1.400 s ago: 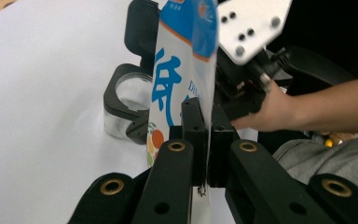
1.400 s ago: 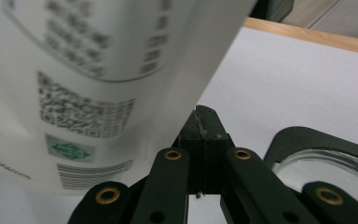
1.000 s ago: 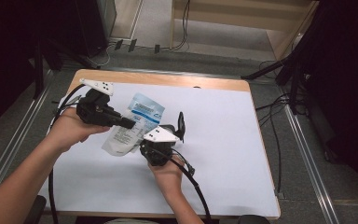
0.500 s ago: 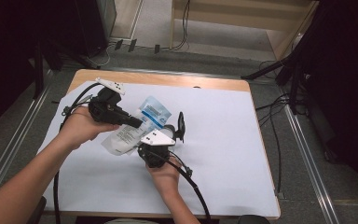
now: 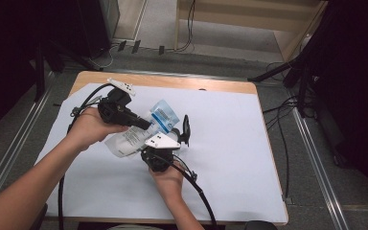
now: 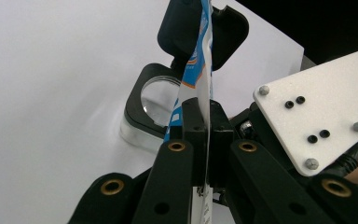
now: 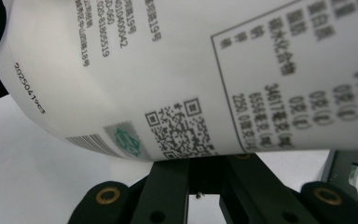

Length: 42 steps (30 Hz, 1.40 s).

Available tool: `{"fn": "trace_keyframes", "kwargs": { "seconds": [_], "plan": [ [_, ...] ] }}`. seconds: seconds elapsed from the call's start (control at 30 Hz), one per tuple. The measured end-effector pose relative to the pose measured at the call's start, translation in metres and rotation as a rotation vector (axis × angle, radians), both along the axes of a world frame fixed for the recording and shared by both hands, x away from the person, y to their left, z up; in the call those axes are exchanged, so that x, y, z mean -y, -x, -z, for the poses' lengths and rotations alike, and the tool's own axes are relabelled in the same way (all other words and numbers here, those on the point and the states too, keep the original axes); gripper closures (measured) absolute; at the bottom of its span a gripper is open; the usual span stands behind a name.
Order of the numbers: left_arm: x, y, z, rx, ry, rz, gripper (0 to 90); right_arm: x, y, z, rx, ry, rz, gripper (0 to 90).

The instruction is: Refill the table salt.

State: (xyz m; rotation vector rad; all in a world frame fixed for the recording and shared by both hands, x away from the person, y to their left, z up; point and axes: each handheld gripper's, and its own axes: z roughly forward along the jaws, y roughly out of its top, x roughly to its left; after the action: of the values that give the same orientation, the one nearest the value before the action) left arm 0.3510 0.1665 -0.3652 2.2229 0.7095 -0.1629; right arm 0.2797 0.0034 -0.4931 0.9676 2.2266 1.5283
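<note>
A white pouch (image 5: 132, 136) with a blue label (image 5: 165, 116) and black print hangs over the table. My left gripper (image 5: 146, 125) is shut on it; in the left gripper view the pads (image 6: 196, 119) pinch the pouch's thin edge (image 6: 206, 70). Just past it stands a clear container with a black rim (image 6: 142, 100) and an open black flip lid (image 5: 186, 129). My right gripper (image 5: 168, 135) sits under the pouch beside the container. Its jaw arms stand close together, and the printed pouch (image 7: 191, 70) hides their tips, so I cannot tell whether they hold anything.
A white sheet (image 5: 230, 143) covers most of the wooden table (image 5: 172, 81). Black cables (image 5: 199, 189) trail from both grippers toward the near edge. Dark equipment and floor rails surround the table.
My left hand has carried the pouch to the right, closer to the right gripper and the container. The right hand has stayed where it was.
</note>
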Motion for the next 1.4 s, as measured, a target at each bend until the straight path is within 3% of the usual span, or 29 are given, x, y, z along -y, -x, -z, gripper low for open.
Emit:
{"fn": "trace_keyframes", "kwargs": {
  "seconds": [0.47,0.7,1.03,1.4],
  "plan": [
    [0.005,-0.006,0.004,-0.009,-0.035,-0.025,90.0,-0.003,-0.002,0.003,-0.022,0.0,0.017,90.0],
    [0.013,-0.012,0.004,-0.016,-0.073,-0.033,90.0,-0.004,-0.004,0.003,-0.042,-0.013,0.03,90.0],
    [0.025,-0.015,0.0,-0.041,-0.134,-0.024,90.0,-0.003,-0.005,0.002,-0.036,-0.03,0.021,90.0],
    [0.032,-0.017,-0.001,-0.06,-0.155,-0.034,90.0,-0.005,-0.006,0.004,-0.032,-0.047,0.009,90.0]
  ]
}}
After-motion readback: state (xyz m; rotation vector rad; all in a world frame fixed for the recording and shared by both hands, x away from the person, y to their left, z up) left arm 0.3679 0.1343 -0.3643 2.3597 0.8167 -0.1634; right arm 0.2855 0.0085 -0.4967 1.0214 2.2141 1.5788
